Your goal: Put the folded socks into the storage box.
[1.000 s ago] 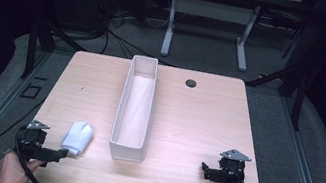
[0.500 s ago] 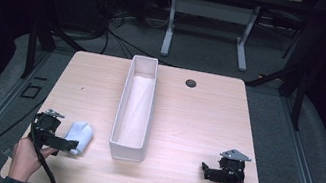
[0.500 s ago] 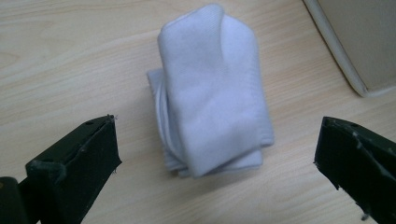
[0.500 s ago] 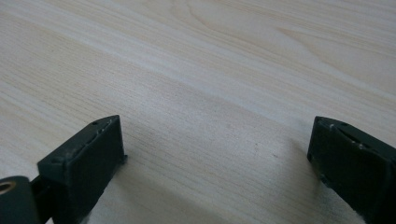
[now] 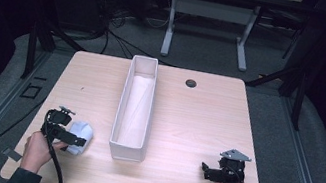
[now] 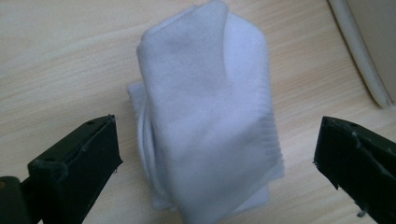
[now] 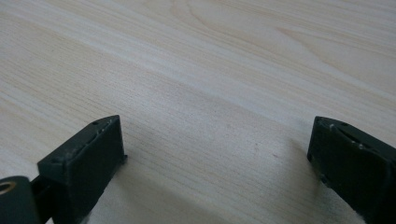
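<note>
A folded white sock (image 5: 80,135) (image 6: 208,107) lies on the wooden table (image 5: 198,113) near its front left. My left gripper (image 5: 75,140) (image 6: 217,154) is open, its jaws standing wide on either side of the sock without gripping it. A long white open box (image 5: 135,108) stands in the middle of the table, just right of the sock; its edge (image 6: 359,51) shows in the left gripper view. My right gripper (image 5: 205,170) (image 7: 217,158) rests low at the front right, open, with bare wood between its jaws.
A small black grommet (image 5: 191,83) sits in the table's far right part. Beyond the table stand a desk frame (image 5: 206,33) and cables on a grey floor. Bare tabletop lies between the box and the right gripper.
My left gripper has moved forward and right from the table's front left corner up to the sock, which now lies between its jaws. The right gripper has stayed put.
</note>
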Action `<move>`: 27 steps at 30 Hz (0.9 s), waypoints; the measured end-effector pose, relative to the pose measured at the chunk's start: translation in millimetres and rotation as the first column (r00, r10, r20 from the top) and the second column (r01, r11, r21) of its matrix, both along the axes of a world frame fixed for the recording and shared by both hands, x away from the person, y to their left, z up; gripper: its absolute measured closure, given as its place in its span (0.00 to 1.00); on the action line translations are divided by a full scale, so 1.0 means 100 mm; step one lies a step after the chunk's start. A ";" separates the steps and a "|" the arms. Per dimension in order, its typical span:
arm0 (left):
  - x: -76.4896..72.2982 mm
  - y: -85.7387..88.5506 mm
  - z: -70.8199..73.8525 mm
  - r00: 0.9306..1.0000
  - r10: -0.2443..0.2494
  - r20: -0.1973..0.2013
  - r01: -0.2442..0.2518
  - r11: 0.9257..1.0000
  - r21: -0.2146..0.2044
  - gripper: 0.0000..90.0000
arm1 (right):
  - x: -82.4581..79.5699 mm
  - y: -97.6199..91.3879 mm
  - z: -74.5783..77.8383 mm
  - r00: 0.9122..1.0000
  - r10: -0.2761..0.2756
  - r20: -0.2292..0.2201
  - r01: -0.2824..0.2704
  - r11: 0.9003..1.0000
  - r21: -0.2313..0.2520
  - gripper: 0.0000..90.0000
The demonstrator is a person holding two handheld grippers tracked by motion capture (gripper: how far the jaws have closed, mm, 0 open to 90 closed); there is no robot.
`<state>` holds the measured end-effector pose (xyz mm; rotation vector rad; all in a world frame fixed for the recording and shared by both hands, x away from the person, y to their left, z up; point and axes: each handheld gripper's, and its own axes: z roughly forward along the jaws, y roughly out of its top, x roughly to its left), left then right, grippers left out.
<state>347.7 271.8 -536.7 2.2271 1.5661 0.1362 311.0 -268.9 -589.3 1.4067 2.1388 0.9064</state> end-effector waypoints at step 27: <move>0.01 -0.10 -0.09 0.996 -0.077 -0.037 0.077 0.997 0.001 0.53 | 0.00 0.00 0.00 1.000 0.000 0.000 0.000 1.000 0.000 0.03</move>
